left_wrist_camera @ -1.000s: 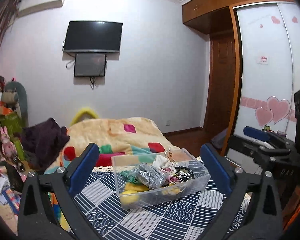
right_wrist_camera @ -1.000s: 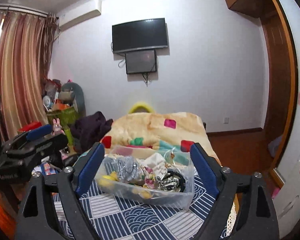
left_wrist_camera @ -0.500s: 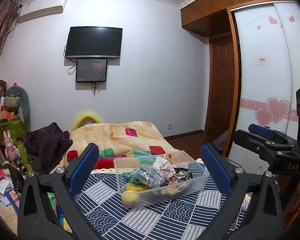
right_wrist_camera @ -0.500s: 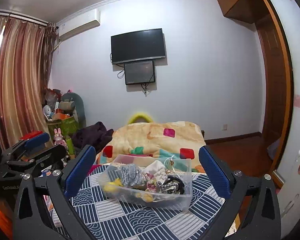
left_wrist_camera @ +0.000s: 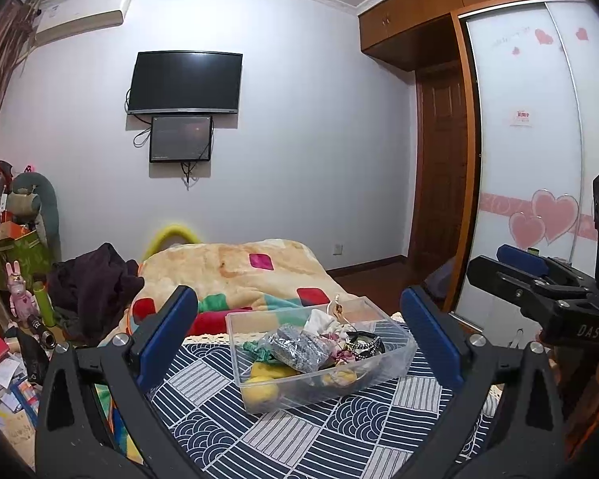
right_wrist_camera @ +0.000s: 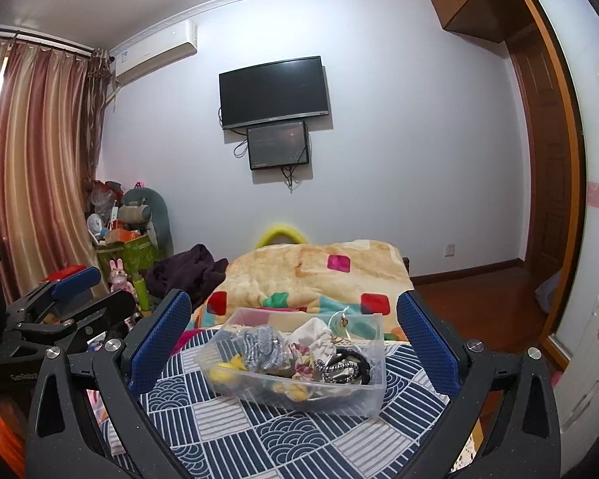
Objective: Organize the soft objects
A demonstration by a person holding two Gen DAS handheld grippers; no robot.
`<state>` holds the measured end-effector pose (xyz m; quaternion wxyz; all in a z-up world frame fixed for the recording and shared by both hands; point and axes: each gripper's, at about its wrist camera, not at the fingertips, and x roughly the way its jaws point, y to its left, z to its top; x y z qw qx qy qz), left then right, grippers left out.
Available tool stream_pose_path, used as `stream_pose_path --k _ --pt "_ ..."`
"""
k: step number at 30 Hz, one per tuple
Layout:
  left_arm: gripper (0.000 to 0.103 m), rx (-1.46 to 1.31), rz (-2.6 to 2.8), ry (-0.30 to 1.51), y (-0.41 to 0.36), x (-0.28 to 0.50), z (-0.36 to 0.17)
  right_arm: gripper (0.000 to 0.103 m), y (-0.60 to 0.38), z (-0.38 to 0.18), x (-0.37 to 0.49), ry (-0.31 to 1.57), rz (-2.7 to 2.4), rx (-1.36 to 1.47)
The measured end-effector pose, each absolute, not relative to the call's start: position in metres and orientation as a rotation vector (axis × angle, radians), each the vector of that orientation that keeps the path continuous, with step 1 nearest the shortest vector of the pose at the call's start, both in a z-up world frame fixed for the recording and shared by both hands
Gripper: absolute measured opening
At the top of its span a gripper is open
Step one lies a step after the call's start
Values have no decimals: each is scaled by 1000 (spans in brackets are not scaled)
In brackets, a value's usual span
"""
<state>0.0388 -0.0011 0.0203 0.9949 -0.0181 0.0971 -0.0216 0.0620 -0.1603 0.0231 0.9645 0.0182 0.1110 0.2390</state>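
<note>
Both wrist views face the clear bin (left_wrist_camera: 319, 355) nearby.

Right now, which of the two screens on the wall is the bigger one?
The upper screen, the wide black one. The smaller screen hangs directly beneath it with cables dangling below.

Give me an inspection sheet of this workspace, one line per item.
Surface: blue-and-white patterned cloth, bare around the bin.
Job's things: clear plastic bin holding a silver-grey scrunchie, white scrunchie, black hair ties and yellow pieces.
Clutter: dark clothes and a toy pile beyond the cloth.
Grippers: left gripper open, empty; right gripper open, empty; both short of the bin.
Cables: loose wires below the TV.
Surroundings: bed blanket, curtains, wardrobe.
</note>
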Motion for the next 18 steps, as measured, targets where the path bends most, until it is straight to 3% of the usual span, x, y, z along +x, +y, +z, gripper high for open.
stream_pose_path --k 18 --pt "103 -37 -53 201 -2 38 20 103 -159 23 59 225 491 37"
